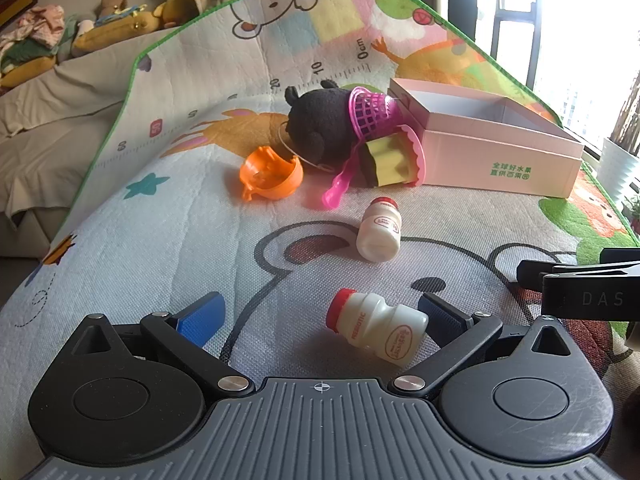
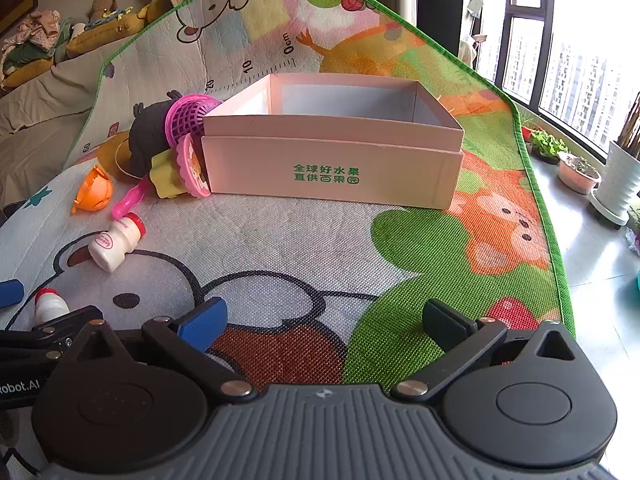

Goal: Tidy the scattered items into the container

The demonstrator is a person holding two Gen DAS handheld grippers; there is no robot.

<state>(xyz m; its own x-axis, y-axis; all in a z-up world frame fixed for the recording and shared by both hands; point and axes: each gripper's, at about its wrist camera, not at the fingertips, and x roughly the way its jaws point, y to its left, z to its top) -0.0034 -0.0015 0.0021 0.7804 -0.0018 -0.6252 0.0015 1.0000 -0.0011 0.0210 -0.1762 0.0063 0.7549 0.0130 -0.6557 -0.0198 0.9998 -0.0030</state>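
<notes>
My left gripper (image 1: 320,314) is open, low over the mat, with a small white yogurt bottle with a red cap (image 1: 376,326) lying between its fingers, close to the right pad. A second bottle (image 1: 379,230) lies further ahead. Beyond are an orange toy cup (image 1: 270,176), a pink spoon (image 1: 340,186), a black plush (image 1: 320,124), a pink basket (image 1: 370,114) and a yellow-and-pink toy (image 1: 394,156) beside the pink cardboard box (image 1: 500,160). My right gripper (image 2: 324,320) is open and empty, facing the box (image 2: 332,168), whose inside shows nothing.
Everything lies on a cartoon play mat (image 2: 320,240) with a green border. Potted plants (image 2: 580,172) stand by the window on the right. Stuffed toys (image 1: 108,12) line a sofa at the back left. The right gripper's body (image 1: 580,284) shows at the left wrist view's right edge.
</notes>
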